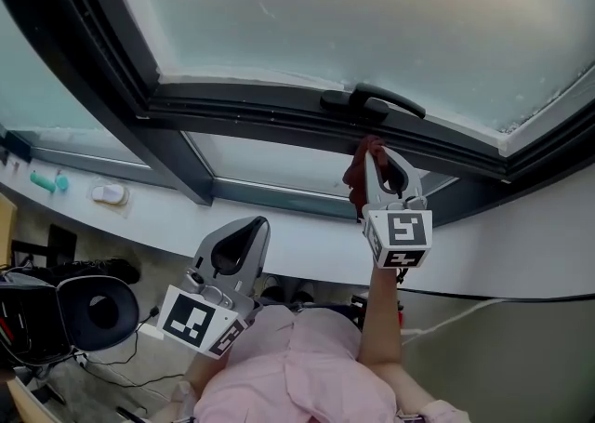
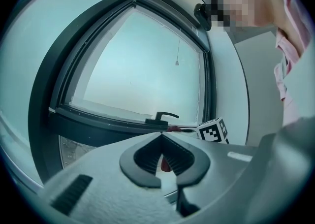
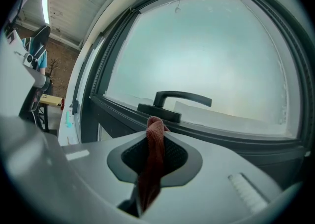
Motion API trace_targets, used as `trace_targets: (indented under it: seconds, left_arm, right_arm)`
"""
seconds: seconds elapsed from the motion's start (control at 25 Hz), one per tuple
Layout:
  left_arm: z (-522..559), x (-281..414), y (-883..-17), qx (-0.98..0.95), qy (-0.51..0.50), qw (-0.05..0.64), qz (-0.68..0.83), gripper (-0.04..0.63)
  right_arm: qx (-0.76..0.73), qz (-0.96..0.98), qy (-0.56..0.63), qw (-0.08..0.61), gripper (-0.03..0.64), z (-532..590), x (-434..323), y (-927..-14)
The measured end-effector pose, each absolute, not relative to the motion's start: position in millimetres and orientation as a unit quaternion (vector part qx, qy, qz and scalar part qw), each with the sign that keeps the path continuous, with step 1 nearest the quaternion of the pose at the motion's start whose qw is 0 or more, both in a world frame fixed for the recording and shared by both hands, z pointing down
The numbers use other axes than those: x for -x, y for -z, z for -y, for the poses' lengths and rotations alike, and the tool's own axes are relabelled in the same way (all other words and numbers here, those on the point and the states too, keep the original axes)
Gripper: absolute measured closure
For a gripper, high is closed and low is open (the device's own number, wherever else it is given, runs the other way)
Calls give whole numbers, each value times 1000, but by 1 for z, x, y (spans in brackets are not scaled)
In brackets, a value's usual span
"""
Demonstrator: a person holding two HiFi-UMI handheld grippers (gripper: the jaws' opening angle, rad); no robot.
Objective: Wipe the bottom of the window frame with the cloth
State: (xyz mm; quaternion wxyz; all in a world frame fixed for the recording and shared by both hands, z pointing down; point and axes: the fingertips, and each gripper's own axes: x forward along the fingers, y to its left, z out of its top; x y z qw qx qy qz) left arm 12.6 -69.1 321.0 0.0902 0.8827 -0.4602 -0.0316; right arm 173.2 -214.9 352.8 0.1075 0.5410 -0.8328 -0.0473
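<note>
**Red cloth pinched in the right gripper, up at the frame under the handle**

Far left of both tools, a black office chair [image 1: 93, 310] stands on the floor. Above it a white windowsill [image 1: 167, 217] carries a small teal object [image 1: 48, 182].

The left gripper [image 1: 251, 229] is low, in front of the sill and well short of the glass. In the left gripper view [image 2: 161, 134] its jaw tips meet and nothing is held between them. A bit of red shows only through the gap behind the pads.

To its right, the right gripper [image 1: 375, 153] is raised on an outstretched arm, with its jaws closed on a dark red cloth [image 1: 357, 178]. In the right gripper view [image 3: 155, 122] the cloth [image 3: 151, 161] is a bunched strip. Its top pokes out just past the jaw tips and the rest hangs down between the pads.

Straight ahead of those tips is the dark bottom rail of the window frame [image 1: 270, 116], with the black window handle [image 1: 374, 103] just above it. The cloth's top is right at the rail beneath the handle [image 3: 173, 103]; I cannot tell whether it touches.
</note>
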Motion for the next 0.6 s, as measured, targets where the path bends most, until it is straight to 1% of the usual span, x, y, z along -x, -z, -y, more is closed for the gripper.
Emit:
trace_targets:
  seconds: [0.44, 0.6]
  left_arm:
    - [67, -42, -318, -889, 31, 85, 448, 597]
    - [67, -49, -320, -890, 28, 89, 445, 597]
  right_arm:
    - [-551, 829, 39, 91, 571, 212, -211, -352]
    - [-549, 830, 39, 90, 571, 211, -214, -353]
